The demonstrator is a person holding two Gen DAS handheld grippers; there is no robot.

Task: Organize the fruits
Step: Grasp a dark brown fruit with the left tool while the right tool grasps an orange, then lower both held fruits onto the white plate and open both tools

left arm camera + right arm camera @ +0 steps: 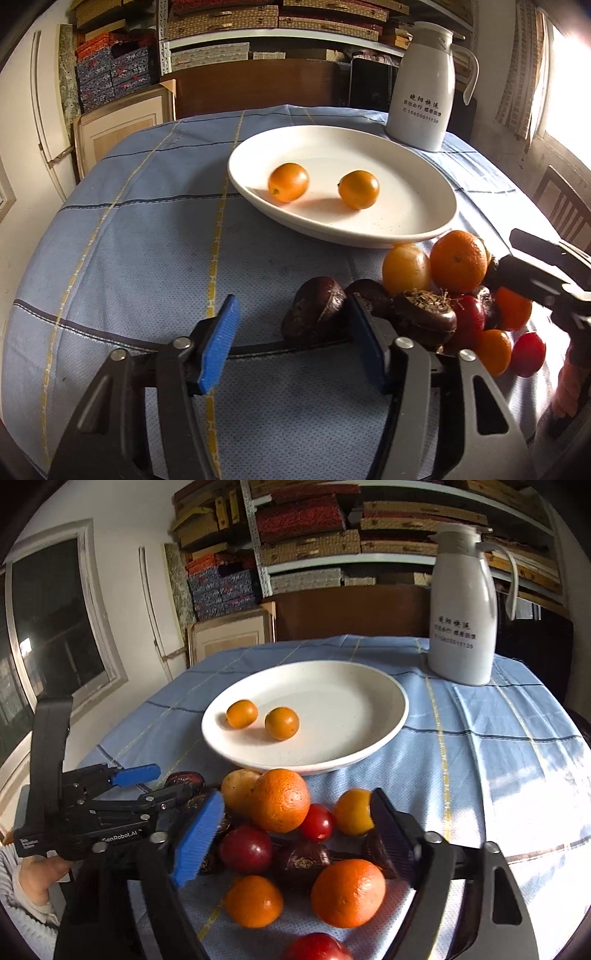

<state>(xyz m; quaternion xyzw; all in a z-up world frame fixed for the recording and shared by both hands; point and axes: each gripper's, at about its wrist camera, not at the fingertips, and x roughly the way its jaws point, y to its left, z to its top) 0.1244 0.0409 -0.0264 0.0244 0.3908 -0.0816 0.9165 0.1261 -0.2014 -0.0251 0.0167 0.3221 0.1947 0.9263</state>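
A white oval plate [424,206] [362,716] holds two small orange kumquats [288,182] [282,723]. In front of it lies a pile of fruit: oranges [458,261] [279,800], red cherry tomatoes [317,822] and dark water chestnuts [314,314] [306,860]. My left gripper [291,343] is open and empty, just left of the pile, its right pad by a chestnut. My right gripper [295,842] is open over the pile, with several fruits between its jaws. The right gripper also shows at the right in the left wrist view [532,273].
A white thermos jug [424,88] [461,605] stands behind the plate at the right. The table wears a blue checked cloth [147,221] [498,757]. Shelves of boxes line the back wall; a wooden chair [561,206] stands at the right.
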